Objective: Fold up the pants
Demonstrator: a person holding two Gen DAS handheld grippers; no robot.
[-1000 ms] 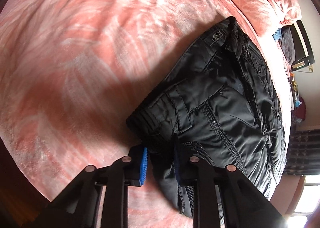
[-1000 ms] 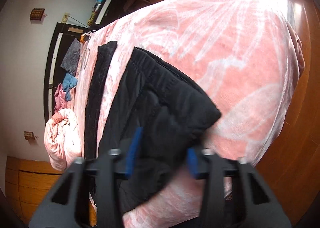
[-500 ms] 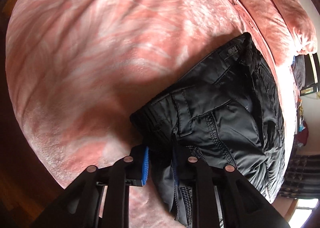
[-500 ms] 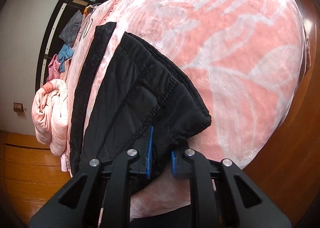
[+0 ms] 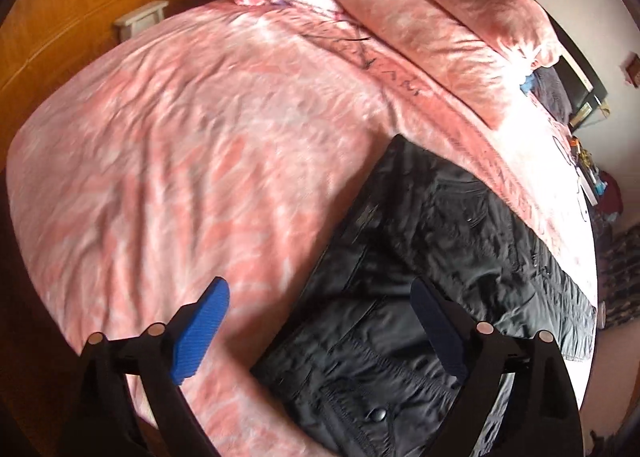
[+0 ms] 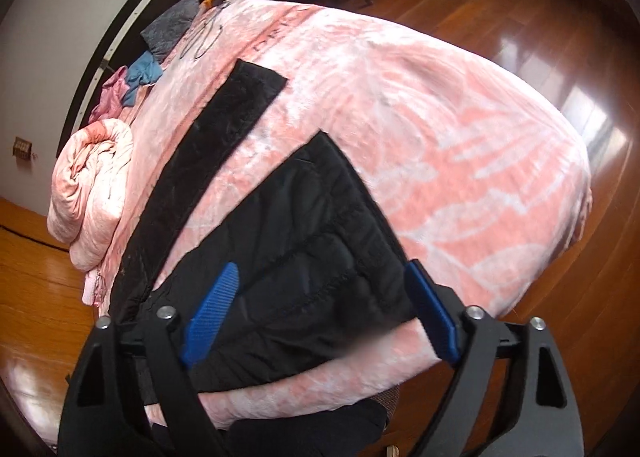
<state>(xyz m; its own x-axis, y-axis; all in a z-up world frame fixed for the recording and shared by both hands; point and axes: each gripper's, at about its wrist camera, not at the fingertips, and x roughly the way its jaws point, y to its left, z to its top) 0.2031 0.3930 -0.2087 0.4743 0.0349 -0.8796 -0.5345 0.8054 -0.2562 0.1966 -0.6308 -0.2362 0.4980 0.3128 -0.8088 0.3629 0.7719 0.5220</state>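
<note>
Black quilted pants [image 5: 432,257] lie flat on a pink bed cover [image 5: 180,161]. The left wrist view shows their waist end with a snap button and pocket seams, at the lower right. My left gripper [image 5: 320,321] hovers above the waist edge, jaws opening wide, nothing between the blue pads. In the right wrist view one pant leg [image 6: 296,265] lies near the bed's front edge and the other leg [image 6: 208,161] stretches away to the left. My right gripper [image 6: 324,309] hangs over the near leg's hem, jaws opening wide, pads clear of the cloth.
A rolled pink duvet [image 6: 92,193] lies at the bed's far end, with small clothes [image 6: 160,45] beside it. Pink pillows [image 5: 440,13] line the headboard side. Wooden floor [image 6: 560,37] surrounds the bed; a wooden wardrobe [image 5: 80,1] stands beyond it.
Both grippers were shut on the pants, left on the waist edge and right on the hem. Both have let go, opened wide and risen; the pants now lie on the bed.
</note>
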